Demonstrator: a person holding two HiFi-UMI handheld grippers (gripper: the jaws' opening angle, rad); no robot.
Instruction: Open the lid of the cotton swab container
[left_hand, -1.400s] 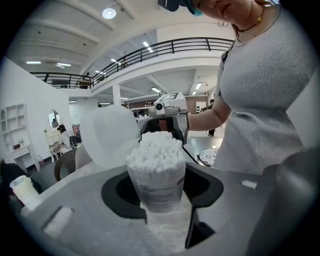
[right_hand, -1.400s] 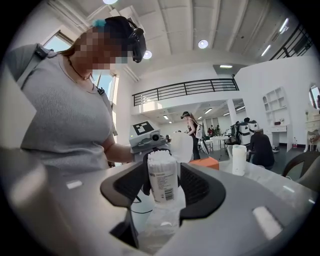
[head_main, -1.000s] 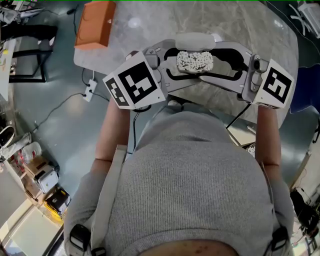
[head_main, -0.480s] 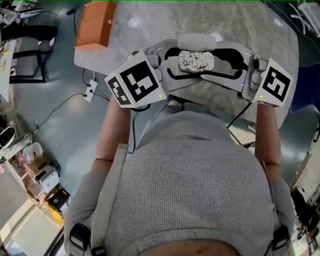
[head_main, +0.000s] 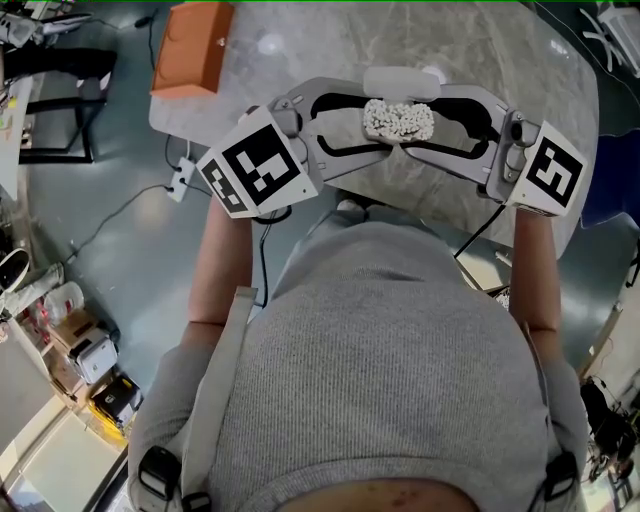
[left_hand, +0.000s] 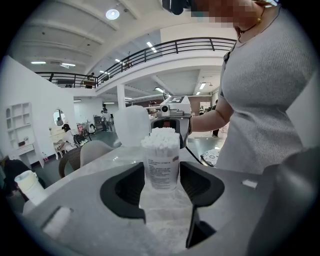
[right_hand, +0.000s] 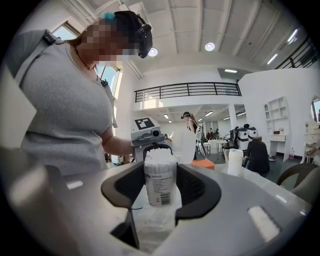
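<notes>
We are clasping the upright container (head_main: 398, 120) on the table (head_main: 330, 40) in our right gripper (right_hand: 161, 190), its lid (head_main: 400, 80) standing open; our left gripper (left_hand: 162, 192) is resting released, jaws flanking it.

two grippers: the left gripper (head_main: 366, 125) at 9 o'clock of the container and the right gripper (head_main: 432, 125) at 3 o'clock. each has two jaws and one marker cube, the left cube (head_main: 258, 165) and the right cube (head_main: 552, 170). one cotton swab container (left_hand: 161, 170). one white lid (head_main: 400, 81) at its 12 o'clock. the swabs (left_hand: 161, 137) are too tightly packed to count. one worktop (head_main: 480, 50). one orange box (head_main: 192, 47) at its 10 o'clock edge. one white bottle (right_hand: 234, 161). one power strip (head_main: 180, 180) on the floor (head_main: 120, 260).
</notes>
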